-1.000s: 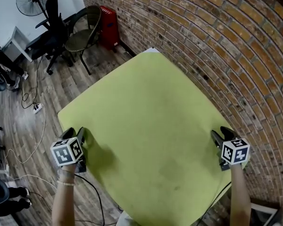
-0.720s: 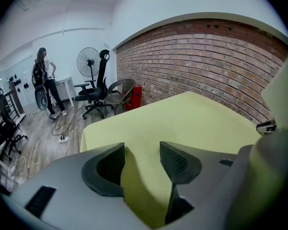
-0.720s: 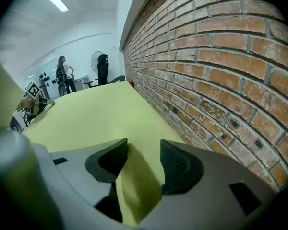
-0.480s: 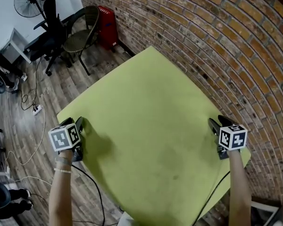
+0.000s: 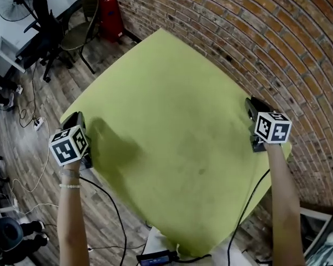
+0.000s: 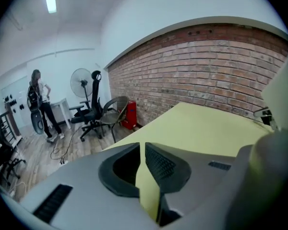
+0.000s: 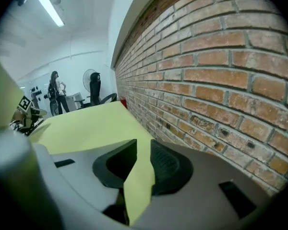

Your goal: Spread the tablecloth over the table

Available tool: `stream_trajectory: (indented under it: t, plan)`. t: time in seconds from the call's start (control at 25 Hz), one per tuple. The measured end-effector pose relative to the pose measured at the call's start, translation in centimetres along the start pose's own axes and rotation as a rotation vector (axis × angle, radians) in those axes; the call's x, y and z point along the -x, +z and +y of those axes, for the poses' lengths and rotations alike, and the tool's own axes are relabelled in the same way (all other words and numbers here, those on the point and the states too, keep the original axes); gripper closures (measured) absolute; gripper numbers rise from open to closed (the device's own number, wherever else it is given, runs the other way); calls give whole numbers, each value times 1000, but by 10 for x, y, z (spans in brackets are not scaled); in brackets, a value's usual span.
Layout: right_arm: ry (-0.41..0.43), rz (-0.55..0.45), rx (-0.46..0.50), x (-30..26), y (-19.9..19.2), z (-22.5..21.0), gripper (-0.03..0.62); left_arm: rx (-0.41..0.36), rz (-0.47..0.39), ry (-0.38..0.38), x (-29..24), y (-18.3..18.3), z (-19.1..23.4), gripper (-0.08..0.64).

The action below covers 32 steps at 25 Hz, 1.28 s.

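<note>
Lifted since a second ago, jaws just closing, left tool (image 6: 140,150) and right tool (image 7: 143,152), nearest the brick wall (image 5: 255,37), pinch tablecloth (image 5: 172,110) edges; light, limp, probably best held near corners

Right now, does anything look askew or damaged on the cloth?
Nothing stands out. The cloth spreads smooth, with no folds, tears or spills showing. The left tongs and right tongs have just been closing, and each pinches a side edge of it.

Grey, black-padded left tongs (image 5: 76,117) and right tongs (image 5: 248,102) each bear a black-and-white marker cube (image 5: 69,144) and a black cable (image 5: 108,204); a pale bracelet (image 5: 70,186) circles the left wrist.
</note>
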State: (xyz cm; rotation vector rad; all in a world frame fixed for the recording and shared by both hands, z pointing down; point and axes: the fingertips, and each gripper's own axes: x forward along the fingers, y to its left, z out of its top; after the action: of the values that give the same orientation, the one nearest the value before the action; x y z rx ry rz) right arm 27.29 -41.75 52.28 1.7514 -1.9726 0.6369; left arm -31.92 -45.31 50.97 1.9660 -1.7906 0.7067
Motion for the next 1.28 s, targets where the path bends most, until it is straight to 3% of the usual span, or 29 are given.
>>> stream_trajectory:
  t: [0.08, 0.16, 0.28, 0.36, 0.64, 0.88, 1.28]
  plan:
    - [-14, -51, 33, 25, 10, 3, 530, -86, -57, -62, 27, 15, -26, 535]
    - [3, -98, 72, 51, 21, 11, 540, -124, -116, -129, 57, 29, -56, 545]
    - [39, -169, 104, 99, 32, 26, 545, -61, -191, -232, 103, 42, -94, 545]
    - [52, -212, 137, 132, 39, 37, 546, -58, -238, -261, 136, 49, -113, 545]
    - [68, -349, 229, 238, 57, 55, 547, -118, -383, -305, 243, 73, -171, 545]
    - [126, -431, 320, 317, 52, 94, 548, -230, -488, -300, 335, 77, -196, 545]
    - [199, -532, 356, 415, 34, 155, 548, -249, -547, -286, 437, 48, -219, 545]
